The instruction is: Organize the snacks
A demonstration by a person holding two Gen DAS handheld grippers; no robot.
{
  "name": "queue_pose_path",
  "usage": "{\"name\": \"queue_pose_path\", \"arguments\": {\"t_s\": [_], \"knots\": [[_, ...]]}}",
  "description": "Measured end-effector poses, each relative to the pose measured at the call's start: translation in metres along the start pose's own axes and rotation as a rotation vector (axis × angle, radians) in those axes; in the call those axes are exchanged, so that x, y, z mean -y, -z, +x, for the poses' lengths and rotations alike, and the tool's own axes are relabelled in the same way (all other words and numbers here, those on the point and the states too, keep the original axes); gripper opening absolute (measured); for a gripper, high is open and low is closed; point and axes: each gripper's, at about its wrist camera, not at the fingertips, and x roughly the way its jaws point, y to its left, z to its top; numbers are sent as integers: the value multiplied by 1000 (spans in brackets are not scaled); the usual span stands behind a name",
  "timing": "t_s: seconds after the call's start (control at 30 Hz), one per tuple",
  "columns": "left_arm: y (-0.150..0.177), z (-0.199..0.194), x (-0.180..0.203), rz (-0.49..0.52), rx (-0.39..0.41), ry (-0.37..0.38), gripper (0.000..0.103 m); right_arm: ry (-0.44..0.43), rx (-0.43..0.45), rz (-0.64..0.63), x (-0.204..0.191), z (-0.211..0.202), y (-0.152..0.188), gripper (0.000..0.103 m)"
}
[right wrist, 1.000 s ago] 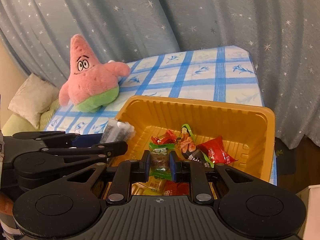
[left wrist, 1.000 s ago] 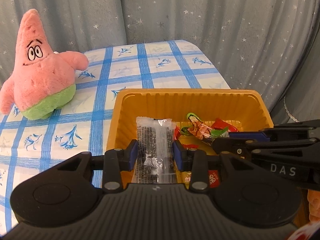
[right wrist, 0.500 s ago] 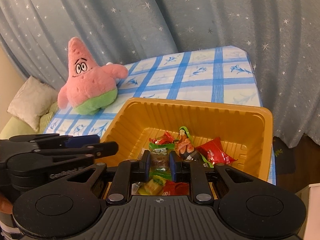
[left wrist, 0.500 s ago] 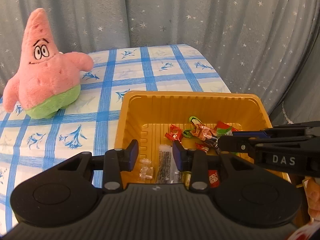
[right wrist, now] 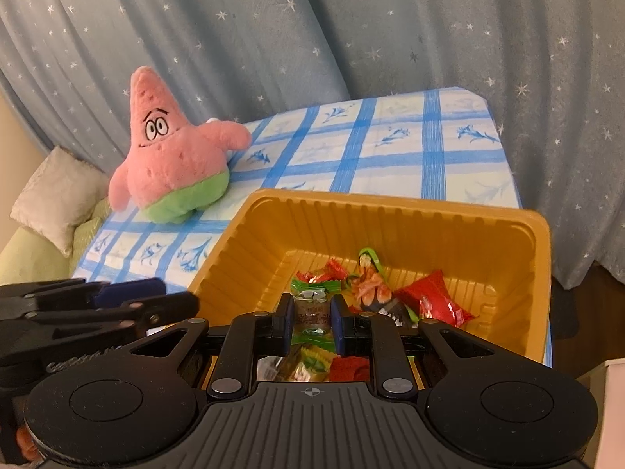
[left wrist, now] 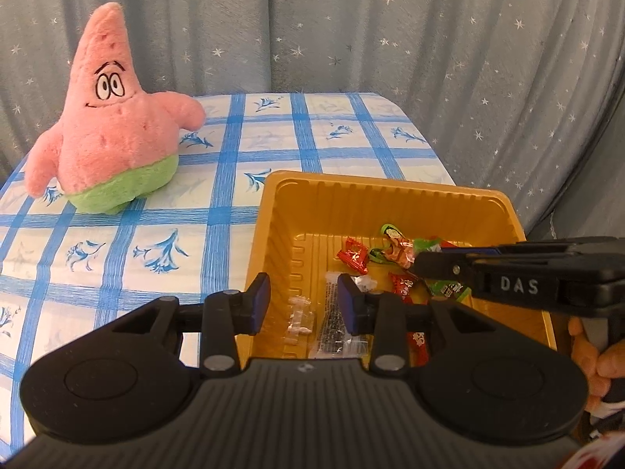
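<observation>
An orange plastic tray [left wrist: 371, 185] [right wrist: 390, 201] on the blue-checked tablecloth holds several wrapped snacks. My left gripper [left wrist: 304, 305] [right wrist: 168, 298] hovers open over the tray's near left corner with nothing between its blue pads. Below it, a clear packet of black snack [left wrist: 335, 324] lies flat on the tray floor beside a small clear wrapper [left wrist: 299, 314]. My right gripper [right wrist: 312, 318] [left wrist: 421, 264] is shut on a green-ended candy [right wrist: 312, 312] above the tray's near side. Red candies [left wrist: 353, 256] [right wrist: 437, 303] and a green-orange packet [left wrist: 394, 242] [right wrist: 371, 281] rest further in.
A pink star plush [left wrist: 113, 129] [right wrist: 172, 160] stands on the cloth at the left, apart from the tray. Starry grey curtains hang behind and to the right. A pillow [right wrist: 54, 195] lies off the table's left. A person's hand [left wrist: 597, 355] holds the right gripper.
The clear packet of black snack left my left gripper's pads and now lies in the tray. The left gripper drew back and leftward. The right gripper kept still with its candy.
</observation>
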Motion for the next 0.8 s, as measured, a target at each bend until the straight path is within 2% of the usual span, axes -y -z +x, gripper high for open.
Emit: {"name": "queue_pose_path", "arguments": {"t_s": [0.2, 0.53, 0.6, 0.67, 0.8], "knots": [[2, -6, -5, -20, 6, -1, 34, 10, 70, 4, -1, 1, -10, 21], [9, -20, -6, -34, 17, 15, 40, 10, 61, 36, 1, -10, -8, 26], [11, -24, -5, -37, 20, 16, 42, 13, 61, 35, -1, -15, -3, 43], [13, -29, -4, -39, 23, 18, 45, 21, 72, 30, -3, -22, 2, 54], [17, -39, -1, -41, 32, 22, 49, 33, 65, 5, -11, -34, 11, 60]]}}
